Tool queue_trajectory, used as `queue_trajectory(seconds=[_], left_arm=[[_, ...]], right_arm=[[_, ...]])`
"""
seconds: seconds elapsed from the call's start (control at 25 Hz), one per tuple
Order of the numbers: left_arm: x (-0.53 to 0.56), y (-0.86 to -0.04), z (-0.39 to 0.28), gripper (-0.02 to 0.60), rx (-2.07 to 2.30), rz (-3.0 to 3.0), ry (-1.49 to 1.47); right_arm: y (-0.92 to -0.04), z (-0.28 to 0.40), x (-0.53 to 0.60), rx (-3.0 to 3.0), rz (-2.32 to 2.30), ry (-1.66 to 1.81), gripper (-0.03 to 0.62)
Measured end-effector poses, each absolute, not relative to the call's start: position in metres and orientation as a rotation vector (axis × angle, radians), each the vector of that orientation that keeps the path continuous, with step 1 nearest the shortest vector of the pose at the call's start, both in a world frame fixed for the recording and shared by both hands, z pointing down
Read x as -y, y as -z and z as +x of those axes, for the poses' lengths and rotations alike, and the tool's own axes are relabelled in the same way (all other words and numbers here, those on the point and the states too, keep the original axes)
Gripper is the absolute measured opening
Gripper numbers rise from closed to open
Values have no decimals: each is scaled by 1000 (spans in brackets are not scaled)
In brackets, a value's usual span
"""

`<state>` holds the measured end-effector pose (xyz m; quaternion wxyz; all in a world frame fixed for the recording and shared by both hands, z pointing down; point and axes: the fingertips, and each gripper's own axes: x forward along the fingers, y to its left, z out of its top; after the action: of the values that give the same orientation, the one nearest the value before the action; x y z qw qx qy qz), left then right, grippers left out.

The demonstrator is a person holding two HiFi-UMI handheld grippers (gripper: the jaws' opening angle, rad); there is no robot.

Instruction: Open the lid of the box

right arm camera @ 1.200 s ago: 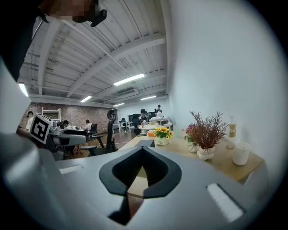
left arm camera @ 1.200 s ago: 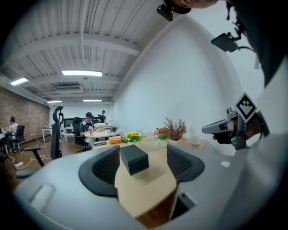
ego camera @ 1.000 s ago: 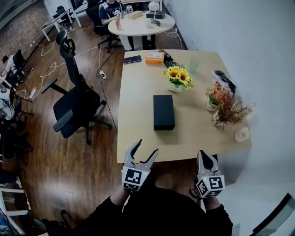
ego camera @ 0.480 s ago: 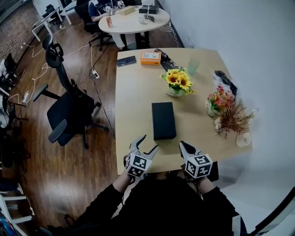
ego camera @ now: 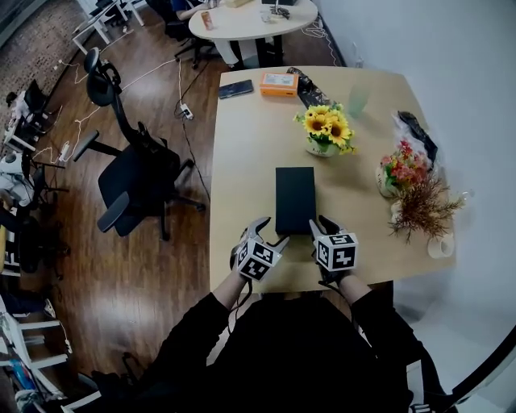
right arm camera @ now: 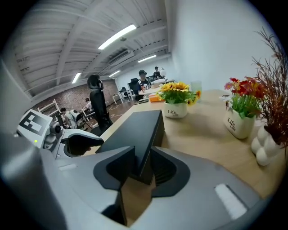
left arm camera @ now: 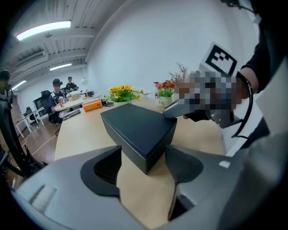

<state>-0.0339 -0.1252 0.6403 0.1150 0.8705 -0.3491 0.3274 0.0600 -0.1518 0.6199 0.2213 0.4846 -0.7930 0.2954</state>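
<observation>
Cannot read the print on the orange box (ego camera: 279,81) in the head view: too small. Loses the far part of the round table (ego camera: 250,24) past that view's top edge. Hides the near bottom corner of the black box (right arm camera: 135,128) behind the right claw (right arm camera: 143,155), jaws opening with that corner between them. Cannot make out the distant people (left arm camera: 57,92) in the left gripper view: too small.

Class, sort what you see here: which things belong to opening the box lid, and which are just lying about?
In the job: black box; left gripper, open; right gripper, jaws opening round the box's near corner.

Lying about: sunflower pot; red flower pot; dried twigs; orange box; phone; office chair.
</observation>
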Motion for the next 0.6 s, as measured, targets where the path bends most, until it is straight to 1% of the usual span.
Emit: queue_trajectory(seconds=[0.08, 0.12, 0.28, 0.36, 0.6], left_arm=[[123, -640, -28, 273, 1028, 2540, -933], [123, -639, -25, 264, 1040, 2536, -924], [123, -639, -22, 265, 1091, 2522, -914], [122, -639, -21, 265, 1093, 2527, -916], [122, -640, -21, 264, 1102, 2520, -908]], right_arm=[[-620, 53, 148, 2224, 1309, -837, 104], [-620, 50, 146, 2238, 1300, -854, 129], [-621, 50, 147, 2227, 1308, -883, 138], [-622, 52, 147, 2195, 1316, -873, 127], [-623, 52, 147, 2154, 1356, -878, 127]])
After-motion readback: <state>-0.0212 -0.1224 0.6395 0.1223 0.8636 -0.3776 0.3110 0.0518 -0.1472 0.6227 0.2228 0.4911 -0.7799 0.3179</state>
